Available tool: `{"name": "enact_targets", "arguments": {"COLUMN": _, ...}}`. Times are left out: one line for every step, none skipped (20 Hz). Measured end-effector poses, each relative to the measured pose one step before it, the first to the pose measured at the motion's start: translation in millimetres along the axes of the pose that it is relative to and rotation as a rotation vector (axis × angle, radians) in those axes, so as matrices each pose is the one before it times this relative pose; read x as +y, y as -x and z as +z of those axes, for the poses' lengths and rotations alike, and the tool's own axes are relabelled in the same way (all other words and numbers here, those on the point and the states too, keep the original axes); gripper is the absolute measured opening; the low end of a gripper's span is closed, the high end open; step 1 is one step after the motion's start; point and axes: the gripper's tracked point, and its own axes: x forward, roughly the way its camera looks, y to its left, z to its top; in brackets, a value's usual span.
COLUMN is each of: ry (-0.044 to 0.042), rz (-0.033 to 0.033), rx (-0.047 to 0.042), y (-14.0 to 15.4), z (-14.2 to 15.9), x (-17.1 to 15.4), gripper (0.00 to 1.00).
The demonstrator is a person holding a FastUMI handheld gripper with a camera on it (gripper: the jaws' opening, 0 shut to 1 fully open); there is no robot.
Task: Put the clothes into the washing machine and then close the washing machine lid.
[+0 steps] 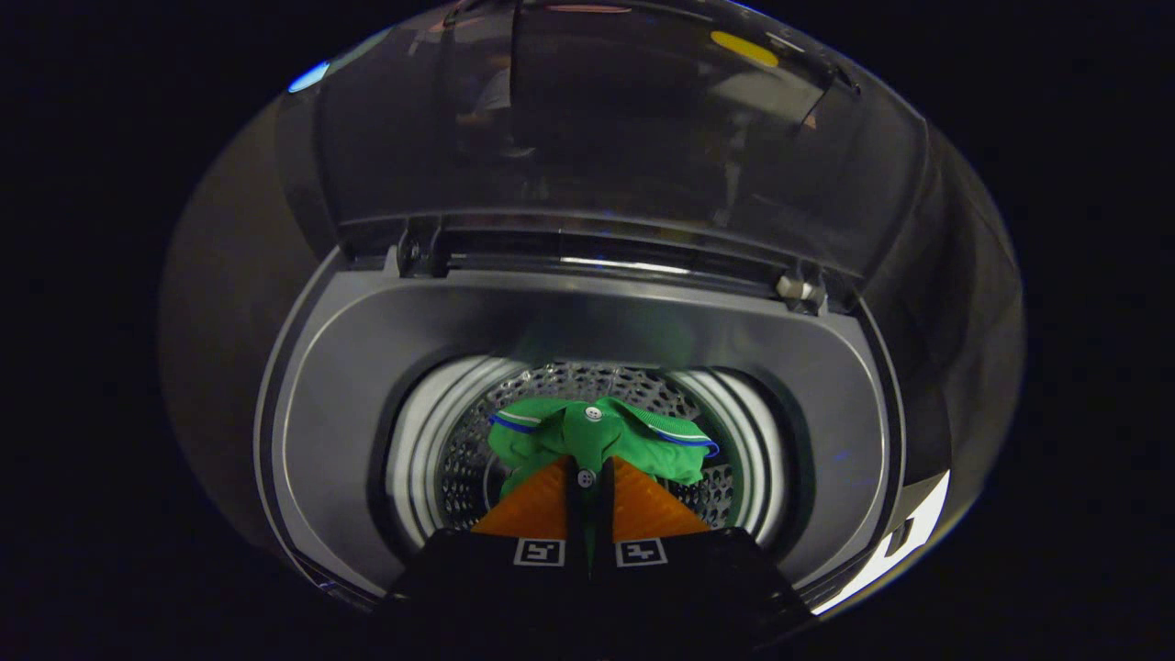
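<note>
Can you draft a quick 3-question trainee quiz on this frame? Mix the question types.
1. True or false: the washing machine lid is raised.
2. What is the gripper doing? A) open above the drum B) shut on the green shirt C) pushing the lid
3. Fill in: the green shirt hangs over the perforated ____.

Key: 1 true, the lid stands up behind the opening. 2 B, both orange fingers pinch the fabric near a white button. 3 drum.
</note>
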Motion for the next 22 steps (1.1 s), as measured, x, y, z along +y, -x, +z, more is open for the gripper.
{"name": "enact_targets", "arguments": {"ry": -0.01217, "rz": 0.00650, "rx": 0.00638, "y": -3.38, "z": -0.74, "x": 1.55, "gripper": 0.06}}
{"name": "enact_targets", "arguments": {"ry": -0.01150, "rz": 0.00050, "rx": 0.01313, "y": -1.85, "z": -1.63, "x": -0.76, "gripper": 0.06}}
{"name": "enact_targets", "arguments": {"ry": -0.00381, "rz": 0.00275, "rx": 0.01168, "y": -1.30, "z": -1.59, "x": -0.16, "gripper": 0.06}}
{"name": "enact_targets", "arguments": {"ry": 0.00124, "rz": 0.00466, "rx": 0.00822, "y": -2.58, "z": -0.67, "x": -0.49, "gripper": 0.06}}
{"name": "enact_targets", "arguments": {"ry": 0.00072, "rz": 0.00608, "rx": 0.00878, "y": -2.50, "z": -1.62, "x": 0.38, "gripper": 0.06}}
{"name": "enact_targets", "arguments": {"ry": 0.00574, "rz": 0.00180, "rx": 0.00146, "y": -1.19, "z": -1.10, "x": 0.04, "gripper": 0.06}}
{"name": "enact_targets", "arguments": {"ry": 0.01471, "rz": -0.02075, "rx": 0.01261, "y": -7.31, "z": -3.07, "x": -4.43, "gripper": 0.06}}
{"name": "enact_targets", "arguments": {"ry": 0.02399, "rz": -0.02899, "rx": 0.02980, "y": 3.94, "z": -5.81, "x": -5.17, "gripper": 0.12}}
{"name": "enact_targets", "arguments": {"ry": 0.00379, "rz": 0.01748, "rx": 0.00682, "y": -2.68, "z": -1.28, "x": 3.31, "gripper": 0.18}}
{"name": "enact_targets", "arguments": {"ry": -0.00225, "rz": 0.01223, "rx": 0.00504, "y": -0.99, "z": -2.89, "x": 1.52, "gripper": 0.44}}
{"name": "enact_targets", "arguments": {"ry": -0.00112, "rz": 0.01878, "rx": 0.00495, "y": 3.34, "z": 2.68, "x": 3.40, "gripper": 0.71}}
{"name": "enact_targets", "arguments": {"ry": -0.00131, "rz": 0.01522, "rx": -0.00078, "y": -4.79, "z": -4.54, "x": 1.61, "gripper": 0.98}}
{"name": "enact_targets", "arguments": {"ry": -0.00293, "rz": 0.00142, "rx": -0.00432, "y": 3.82, "z": 1.61, "x": 0.15, "gripper": 0.99}}
{"name": "enact_targets", "arguments": {"ry": -0.00018, "rz": -0.00777, "rx": -0.00583, "y": 0.83, "z": 1.37, "x": -3.36, "gripper": 0.99}}
{"name": "enact_targets", "arguments": {"ry": -0.00613, "rz": -0.00116, "rx": -0.00450, "y": 2.84, "z": 1.33, "x": -1.49, "gripper": 0.99}}
{"name": "enact_targets", "arguments": {"ry": -0.00928, "rz": 0.00251, "rx": -0.00569, "y": 2.86, "z": 1.93, "x": 1.52, "gripper": 0.99}}
{"name": "enact_targets", "arguments": {"ry": -0.00471, "rz": -0.00190, "rx": -0.00643, "y": 5.75, "z": 2.25, "x": -0.49, "gripper": 0.99}}
{"name": "enact_targets", "arguments": {"ry": -0.00174, "rz": 0.00129, "rx": -0.00916, "y": 4.82, "z": 2.96, "x": -0.63, "gripper": 0.99}}
{"name": "enact_targets", "arguments": {"ry": 0.00165, "rz": -0.00687, "rx": -0.01831, "y": 5.93, "z": 5.55, "x": -1.50, "gripper": 0.99}}
{"name": "enact_targets", "arguments": {"ry": 0.00090, "rz": -0.00220, "rx": -0.01501, "y": 7.98, "z": 5.48, "x": -2.01, "gripper": 0.99}}
{"name": "enact_targets", "arguments": {"ry": -0.00074, "rz": 0.00020, "rx": -0.02431, "y": 8.82, "z": 8.42, "x": 0.34, "gripper": 0.99}}
{"name": "enact_targets", "arguments": {"ry": -0.00298, "rz": -0.00271, "rx": -0.02612, "y": 10.38, "z": 11.10, "x": -0.87, "gripper": 0.99}}
